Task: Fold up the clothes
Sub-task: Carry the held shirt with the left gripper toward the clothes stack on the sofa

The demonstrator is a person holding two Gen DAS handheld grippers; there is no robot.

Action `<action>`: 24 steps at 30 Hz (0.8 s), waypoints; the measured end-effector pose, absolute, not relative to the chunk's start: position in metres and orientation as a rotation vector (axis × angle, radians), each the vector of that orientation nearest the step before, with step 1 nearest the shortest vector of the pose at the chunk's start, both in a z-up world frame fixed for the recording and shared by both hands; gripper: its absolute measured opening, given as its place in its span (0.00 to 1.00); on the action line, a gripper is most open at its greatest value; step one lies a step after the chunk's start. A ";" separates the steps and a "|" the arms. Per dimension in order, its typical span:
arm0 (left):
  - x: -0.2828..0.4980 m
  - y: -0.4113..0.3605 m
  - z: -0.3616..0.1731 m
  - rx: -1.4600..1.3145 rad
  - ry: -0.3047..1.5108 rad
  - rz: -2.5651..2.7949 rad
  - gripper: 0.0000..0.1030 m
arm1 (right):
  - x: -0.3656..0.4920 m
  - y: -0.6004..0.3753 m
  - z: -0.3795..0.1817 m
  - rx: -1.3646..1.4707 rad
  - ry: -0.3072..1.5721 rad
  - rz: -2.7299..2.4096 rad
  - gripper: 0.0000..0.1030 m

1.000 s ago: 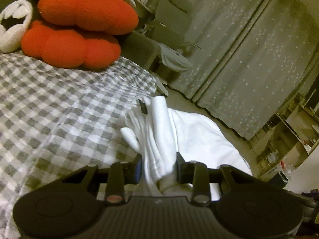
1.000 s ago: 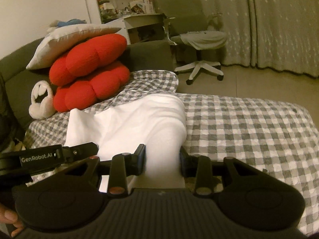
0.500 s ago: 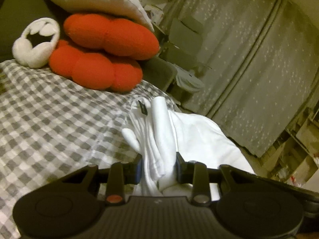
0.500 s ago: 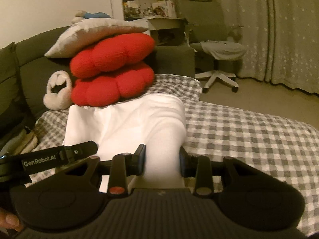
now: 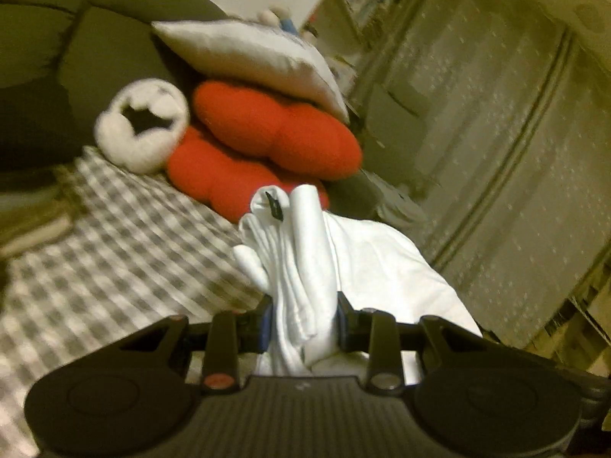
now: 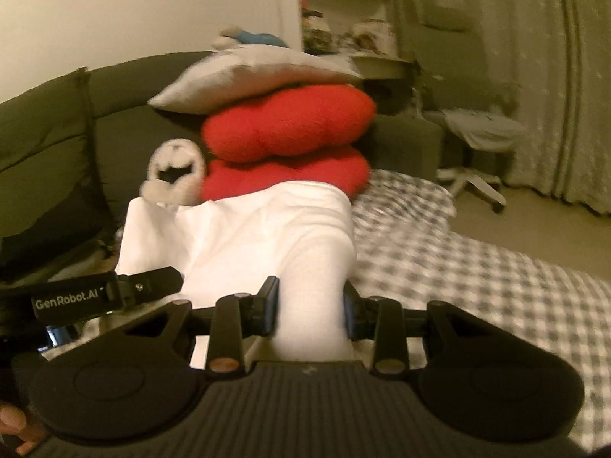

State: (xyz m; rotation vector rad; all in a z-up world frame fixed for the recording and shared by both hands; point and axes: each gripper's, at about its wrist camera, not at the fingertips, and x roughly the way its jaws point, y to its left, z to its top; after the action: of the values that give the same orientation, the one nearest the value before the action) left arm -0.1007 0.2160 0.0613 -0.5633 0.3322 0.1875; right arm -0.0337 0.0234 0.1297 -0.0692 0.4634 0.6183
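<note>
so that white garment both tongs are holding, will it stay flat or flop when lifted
Likely floppy: the white garment bunches into soft folds in the left tongs and drapes from the right tongs. Probably light, since it hangs between them over the checked bedspread.

A home: sofa (image 6: 57,122), plush cushions (image 6: 286,126) (red), curtains (image 5: 496,133).
</note>
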 end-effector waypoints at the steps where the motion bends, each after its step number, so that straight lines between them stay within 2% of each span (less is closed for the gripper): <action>1: -0.106 0.224 0.065 -0.574 0.319 0.210 0.31 | -0.035 0.031 0.133 -0.073 0.450 0.639 0.35; 13: -0.178 0.318 0.110 -0.676 0.128 0.447 0.31 | -0.043 0.146 0.172 -0.090 0.355 0.931 0.34; 24: -0.225 0.396 0.119 -0.709 0.046 0.648 0.31 | -0.044 0.257 0.187 -0.129 0.345 1.209 0.34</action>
State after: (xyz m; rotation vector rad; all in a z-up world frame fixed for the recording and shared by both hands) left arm -0.2248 0.3958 0.1190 -0.7088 0.0455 0.6484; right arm -0.0436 0.2570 0.1871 -0.1289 0.3455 1.2094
